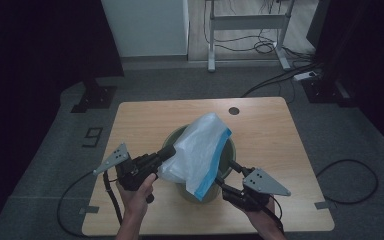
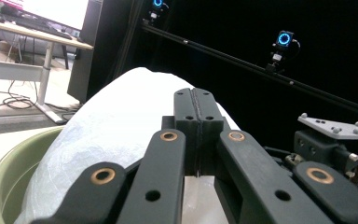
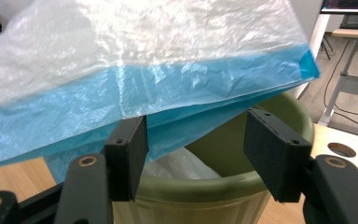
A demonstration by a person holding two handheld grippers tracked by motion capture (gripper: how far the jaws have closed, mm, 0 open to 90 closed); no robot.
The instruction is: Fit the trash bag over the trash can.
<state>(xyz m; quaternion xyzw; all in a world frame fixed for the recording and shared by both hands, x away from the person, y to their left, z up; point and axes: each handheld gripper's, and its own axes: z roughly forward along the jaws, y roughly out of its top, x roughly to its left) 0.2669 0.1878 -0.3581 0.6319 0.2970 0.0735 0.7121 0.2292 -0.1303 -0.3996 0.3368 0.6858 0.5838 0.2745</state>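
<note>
a white plastic bag with a blue edge (image 1: pixel 200 152) is held over a green bin (image 1: pixel 228 150) that stands near the middle of the wooden table (image 1: pixel 145 120). the bag's white side is pinched by the left gripper (image 1: pixel 169 151), whose jaws are pressed fully together on the film, as seen in the left gripper view (image 2: pixel 121 121). the right gripper (image 1: pixel 226 175) is kept at the bin's near rim with its jaws standing apart; in the right gripper view the blue edge (image 3: pixel 168 93) is draped just above and between them, without being clamped.
</note>
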